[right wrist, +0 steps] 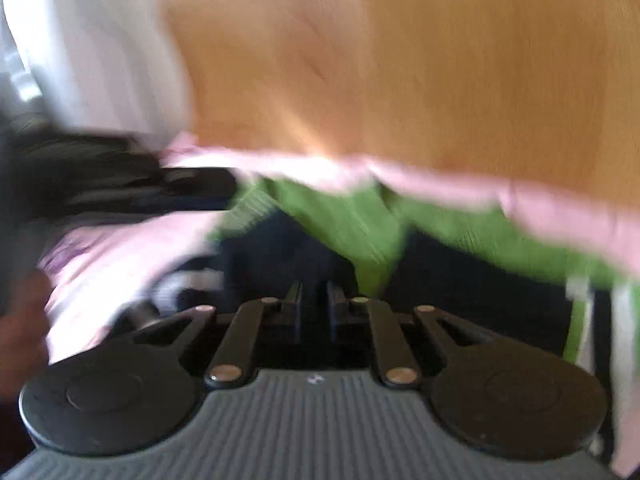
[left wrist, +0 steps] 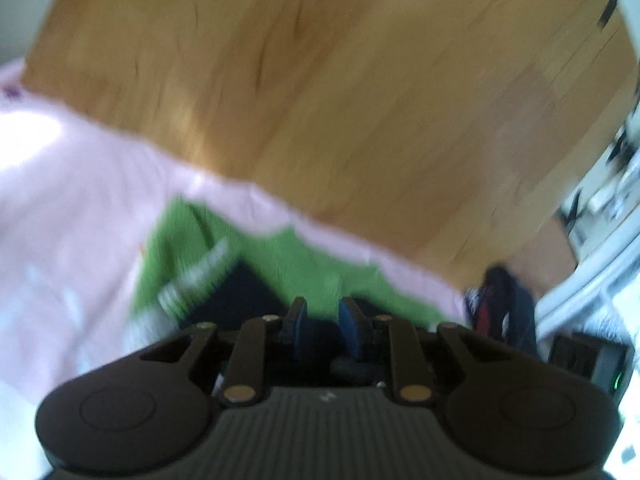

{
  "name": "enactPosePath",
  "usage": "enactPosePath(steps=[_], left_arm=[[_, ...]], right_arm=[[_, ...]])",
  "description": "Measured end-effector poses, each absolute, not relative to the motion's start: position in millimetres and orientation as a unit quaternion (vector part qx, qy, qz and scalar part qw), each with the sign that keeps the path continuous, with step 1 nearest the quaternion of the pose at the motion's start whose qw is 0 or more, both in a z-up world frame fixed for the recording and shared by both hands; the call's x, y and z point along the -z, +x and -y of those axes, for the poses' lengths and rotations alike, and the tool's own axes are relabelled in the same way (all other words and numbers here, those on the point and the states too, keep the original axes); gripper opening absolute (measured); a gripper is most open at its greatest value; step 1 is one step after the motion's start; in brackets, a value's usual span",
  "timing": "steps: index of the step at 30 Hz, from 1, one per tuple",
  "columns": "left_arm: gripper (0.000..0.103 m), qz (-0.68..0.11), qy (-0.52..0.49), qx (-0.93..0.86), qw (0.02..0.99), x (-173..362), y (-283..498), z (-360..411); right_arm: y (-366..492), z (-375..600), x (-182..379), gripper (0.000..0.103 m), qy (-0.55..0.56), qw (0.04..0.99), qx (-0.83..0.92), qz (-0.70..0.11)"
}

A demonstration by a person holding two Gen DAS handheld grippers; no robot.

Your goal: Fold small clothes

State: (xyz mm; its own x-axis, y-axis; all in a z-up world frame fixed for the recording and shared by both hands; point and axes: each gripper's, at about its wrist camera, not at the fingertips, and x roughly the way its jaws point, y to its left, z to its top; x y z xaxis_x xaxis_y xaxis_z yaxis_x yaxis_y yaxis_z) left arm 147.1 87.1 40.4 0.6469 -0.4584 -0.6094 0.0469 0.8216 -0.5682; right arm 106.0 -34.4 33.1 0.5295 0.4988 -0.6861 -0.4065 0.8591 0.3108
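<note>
A small green garment point(left wrist: 280, 256) with white stripes and a dark navy part point(left wrist: 236, 292) lies on a pink cloth point(left wrist: 80, 220) over the wooden table point(left wrist: 320, 80). My left gripper point(left wrist: 322, 308) hangs just over the garment's near edge. Its blue-padded fingers point(left wrist: 348, 320) stand a narrow gap apart, with green cloth showing beyond the gap. In the blurred right wrist view the green garment point(right wrist: 348, 216) has a raised fold, and my right gripper point(right wrist: 314, 296) sits low over the navy part point(right wrist: 280, 252). A slim gap shows between its jaws, and I see no pinched cloth.
Bare wooden table point(right wrist: 440, 60) stretches beyond the pink cloth point(right wrist: 560, 208). A dark blurred shape point(right wrist: 120, 188) and part of a hand point(right wrist: 20, 320) sit at the left of the right wrist view. Dark shoes point(left wrist: 500, 304) and white furniture point(left wrist: 600, 200) lie off the table's right side.
</note>
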Motion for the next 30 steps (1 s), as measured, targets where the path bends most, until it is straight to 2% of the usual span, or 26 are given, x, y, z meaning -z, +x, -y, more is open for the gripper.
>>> enactPosePath(steps=[1,2,3,10,17,20,22,25,30], left_arm=[[0.019,-0.414,-0.257,0.134,0.863,-30.6,153.2,-85.6],[0.015,-0.435,-0.255,0.119,0.855,-18.3,160.5,-85.9],[0.012,-0.432,-0.264,0.121,0.854,-12.6,162.6,-89.1],[0.012,-0.437,-0.332,0.143,0.824,-4.7,166.1,-109.6],[0.012,-0.444,-0.355,0.148,0.809,-2.5,165.1,-121.8],[0.012,-0.444,-0.371,0.154,0.801,1.1,165.3,-129.1],[0.012,-0.445,-0.374,0.156,0.798,2.0,165.4,-130.9],[0.012,-0.445,-0.370,0.156,0.800,1.3,165.9,-129.6],[0.012,-0.446,-0.370,0.158,0.799,1.8,166.9,-130.2]], right_arm=[[115.4,45.8,-24.7,0.015,0.122,0.857,-0.272,-0.420],[120.7,51.6,-21.6,0.015,0.155,0.846,-0.278,-0.428],[122.6,56.5,-21.4,0.015,0.171,0.842,-0.273,-0.432],[86.1,93.5,-39.5,0.018,0.222,0.869,-0.227,-0.381],[107.4,55.3,-26.2,0.018,0.115,0.886,-0.202,-0.400],[94.2,28.3,-32.2,0.020,0.041,0.894,-0.235,-0.379],[83.4,16.3,-36.3,0.034,-0.007,0.899,-0.250,-0.359],[71.0,7.7,-38.3,0.047,-0.062,0.898,-0.279,-0.334],[67.2,-0.4,-33.1,0.049,-0.124,0.887,-0.311,-0.318]])
